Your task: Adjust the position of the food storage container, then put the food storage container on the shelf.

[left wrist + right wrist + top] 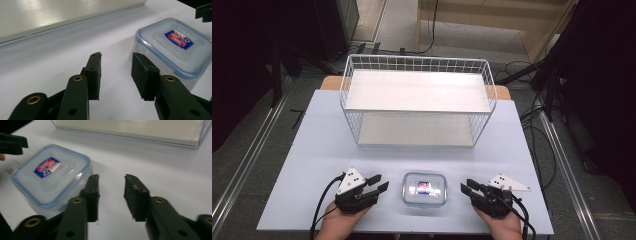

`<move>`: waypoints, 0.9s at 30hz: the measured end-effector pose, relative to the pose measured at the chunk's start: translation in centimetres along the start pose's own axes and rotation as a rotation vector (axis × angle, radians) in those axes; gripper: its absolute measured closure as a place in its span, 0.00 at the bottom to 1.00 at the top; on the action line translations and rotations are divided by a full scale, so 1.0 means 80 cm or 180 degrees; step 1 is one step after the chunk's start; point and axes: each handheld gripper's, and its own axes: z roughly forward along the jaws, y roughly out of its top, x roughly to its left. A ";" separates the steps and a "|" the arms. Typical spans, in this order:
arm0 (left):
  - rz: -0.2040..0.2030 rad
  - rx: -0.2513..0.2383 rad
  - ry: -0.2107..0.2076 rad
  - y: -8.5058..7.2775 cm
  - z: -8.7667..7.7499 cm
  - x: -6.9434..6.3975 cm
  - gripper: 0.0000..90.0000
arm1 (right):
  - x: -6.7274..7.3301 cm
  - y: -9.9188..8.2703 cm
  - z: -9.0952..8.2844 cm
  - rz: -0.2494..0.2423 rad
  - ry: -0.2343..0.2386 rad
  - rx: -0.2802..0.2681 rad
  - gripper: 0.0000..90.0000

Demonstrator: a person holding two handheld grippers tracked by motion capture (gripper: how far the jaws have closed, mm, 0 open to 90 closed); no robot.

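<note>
Clear box (424,189) with blue-rimmed lid and red-blue label; white wire rack (418,100); black tongs (116,72).

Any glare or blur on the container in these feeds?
High view: glare whitens the container lid around its label. Left gripper view: container sharp, rack shelf behind washed out. Right gripper view: slightly soft overall, label smeared.

Wire rack (417,100) blocks rear; container (424,188) sides free.
</note>
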 end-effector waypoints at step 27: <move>-0.0374 0.0212 -0.0674 0.007 0.044 -0.028 0.38 | 0.034 0.006 0.045 0.0392 0.0529 0.0228 0.29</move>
